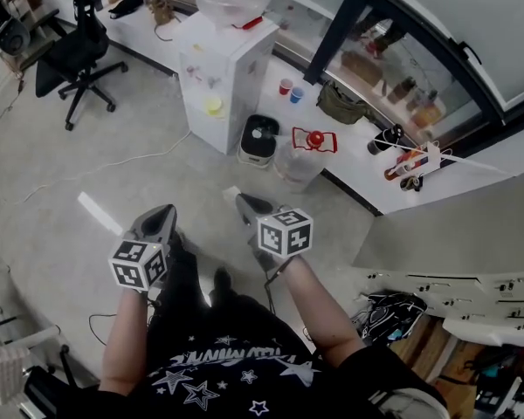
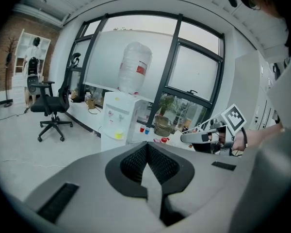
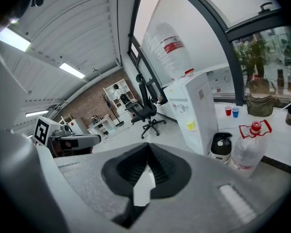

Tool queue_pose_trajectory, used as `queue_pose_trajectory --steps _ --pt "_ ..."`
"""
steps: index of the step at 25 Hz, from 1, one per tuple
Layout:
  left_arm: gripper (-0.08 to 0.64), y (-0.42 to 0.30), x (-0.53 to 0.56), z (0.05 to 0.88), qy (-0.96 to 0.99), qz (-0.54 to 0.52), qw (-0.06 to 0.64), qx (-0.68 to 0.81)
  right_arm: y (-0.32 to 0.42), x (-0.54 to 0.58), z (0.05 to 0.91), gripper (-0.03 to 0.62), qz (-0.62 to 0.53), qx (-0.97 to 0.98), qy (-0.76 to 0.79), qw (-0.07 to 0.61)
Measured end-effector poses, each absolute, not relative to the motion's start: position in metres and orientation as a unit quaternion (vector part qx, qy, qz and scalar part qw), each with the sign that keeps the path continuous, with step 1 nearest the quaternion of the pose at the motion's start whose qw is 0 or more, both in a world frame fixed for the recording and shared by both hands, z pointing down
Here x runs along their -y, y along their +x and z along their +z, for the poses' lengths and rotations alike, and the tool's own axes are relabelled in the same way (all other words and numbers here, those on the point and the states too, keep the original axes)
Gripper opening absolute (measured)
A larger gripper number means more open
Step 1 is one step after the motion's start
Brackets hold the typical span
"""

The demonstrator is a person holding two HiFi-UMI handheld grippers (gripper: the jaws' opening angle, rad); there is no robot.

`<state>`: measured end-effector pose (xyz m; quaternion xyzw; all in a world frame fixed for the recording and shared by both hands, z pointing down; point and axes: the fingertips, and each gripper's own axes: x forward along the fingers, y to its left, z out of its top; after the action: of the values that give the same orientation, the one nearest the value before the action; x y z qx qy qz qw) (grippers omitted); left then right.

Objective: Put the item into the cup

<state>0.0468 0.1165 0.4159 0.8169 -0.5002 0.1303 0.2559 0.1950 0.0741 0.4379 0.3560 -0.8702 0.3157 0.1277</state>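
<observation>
The person stands on the floor and holds both tools low in front of the body. The left claw [image 1: 164, 215] has its jaws pressed together with nothing between them. The right claw [image 1: 249, 204] is the same, jaws together and empty. A red cup [image 1: 286, 86] and a blue cup [image 1: 297, 95] stand just beside each other on the white counter [image 1: 354, 147] under the window, well apart from both claws. Which thing is the item for the cup cannot be told. A water dispenser [image 1: 223, 77] stands left of the cups, a clear jug [image 1: 299, 160] sits on the floor below them, and an office chair [image 1: 74, 55] stands further left.
</observation>
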Motion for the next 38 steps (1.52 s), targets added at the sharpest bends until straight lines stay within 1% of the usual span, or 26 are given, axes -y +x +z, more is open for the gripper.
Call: queue_pose_trajectory --steps 9,15,28,38 --pt "0.005 0.043 -0.095 0.421 0.824 0.125 0.255 0.490 0.199 -0.066 0.448 0.002 0.321 0.860 0.375 0.131" --pt "0.006 0.023 -0.060 0.425 0.824 0.111 0.262 0.489 0.185 -0.038 0.451 0.001 0.320 0.854 0.385 0.139" --pt "0.006 -0.028 0.058 0.444 0.831 0.112 0.278 0.469 0.134 0.076 0.466 0.002 0.325 0.838 0.411 0.152" --pt "0.005 -0.063 0.134 0.466 0.836 0.124 0.311 0.435 0.090 0.144 0.489 0.002 0.322 0.819 0.429 0.202"
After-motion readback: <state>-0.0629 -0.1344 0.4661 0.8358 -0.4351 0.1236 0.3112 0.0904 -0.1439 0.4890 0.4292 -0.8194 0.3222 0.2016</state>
